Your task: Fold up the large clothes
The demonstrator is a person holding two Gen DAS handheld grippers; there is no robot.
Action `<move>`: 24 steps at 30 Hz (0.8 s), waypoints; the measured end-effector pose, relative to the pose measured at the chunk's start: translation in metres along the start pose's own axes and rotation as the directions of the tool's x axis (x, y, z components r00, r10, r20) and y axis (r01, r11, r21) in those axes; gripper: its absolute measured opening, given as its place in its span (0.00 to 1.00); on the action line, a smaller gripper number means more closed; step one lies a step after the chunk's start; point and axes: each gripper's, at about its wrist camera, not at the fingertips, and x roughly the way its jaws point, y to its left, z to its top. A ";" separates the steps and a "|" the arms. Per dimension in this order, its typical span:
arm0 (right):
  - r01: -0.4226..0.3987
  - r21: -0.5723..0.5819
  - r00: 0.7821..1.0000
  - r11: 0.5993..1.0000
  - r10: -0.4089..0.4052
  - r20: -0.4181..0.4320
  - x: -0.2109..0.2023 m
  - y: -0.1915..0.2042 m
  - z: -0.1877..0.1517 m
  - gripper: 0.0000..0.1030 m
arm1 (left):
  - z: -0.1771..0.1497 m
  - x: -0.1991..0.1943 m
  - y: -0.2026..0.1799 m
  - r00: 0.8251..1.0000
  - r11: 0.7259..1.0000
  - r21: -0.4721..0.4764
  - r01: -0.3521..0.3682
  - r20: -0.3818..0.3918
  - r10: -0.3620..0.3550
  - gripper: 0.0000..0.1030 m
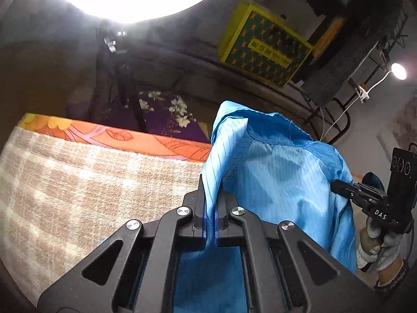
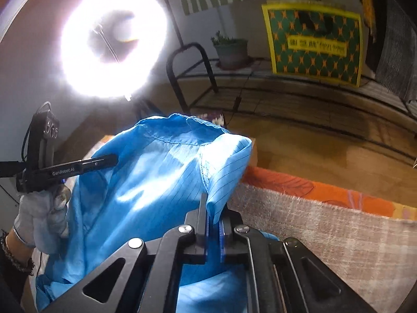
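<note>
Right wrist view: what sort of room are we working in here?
Probably a home room set up for recording: a ring light on a stand, a potted plant on a metal rack, and a patterned box.

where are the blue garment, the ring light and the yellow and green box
blue garment [image 1: 281, 172]: left wrist view, on the lit panel below the seam
ring light [image 2: 78, 60]: right wrist view, on the glowing ring's left side
yellow and green box [image 2: 315, 41]: right wrist view, on its patterned front face

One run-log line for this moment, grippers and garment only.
stage: lift | left gripper: shut on blue garment | right gripper: shut on blue garment | garment: held up between both, above beige towel
</note>
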 end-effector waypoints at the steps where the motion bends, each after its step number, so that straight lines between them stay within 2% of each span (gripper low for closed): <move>1: 0.004 -0.004 1.000 1.000 -0.003 0.017 -0.009 0.004 0.001 0.02 | 0.000 -0.006 -0.001 1.000 1.000 0.004 0.000 0.009 0.000 0.00; 5: 0.004 -0.042 0.999 0.999 -0.002 0.052 -0.042 0.025 0.002 0.02 | -0.003 -0.047 -0.011 0.998 0.999 -0.004 0.036 0.054 -0.036 0.00; 13: -0.025 -0.091 0.993 0.996 0.035 0.112 -0.127 0.077 -0.010 0.02 | -0.032 -0.147 -0.042 0.991 0.998 0.023 0.050 0.122 -0.053 0.00; 19: -0.040 -0.119 0.990 0.992 0.055 0.127 -0.183 0.116 -0.038 0.02 | -0.064 -0.205 -0.057 0.988 0.998 0.027 0.054 0.145 -0.058 0.00; 24: -0.063 -0.125 0.990 0.990 0.078 0.121 -0.223 0.136 -0.071 0.02 | -0.104 -0.247 -0.066 0.984 0.997 0.018 0.074 0.161 -0.076 0.00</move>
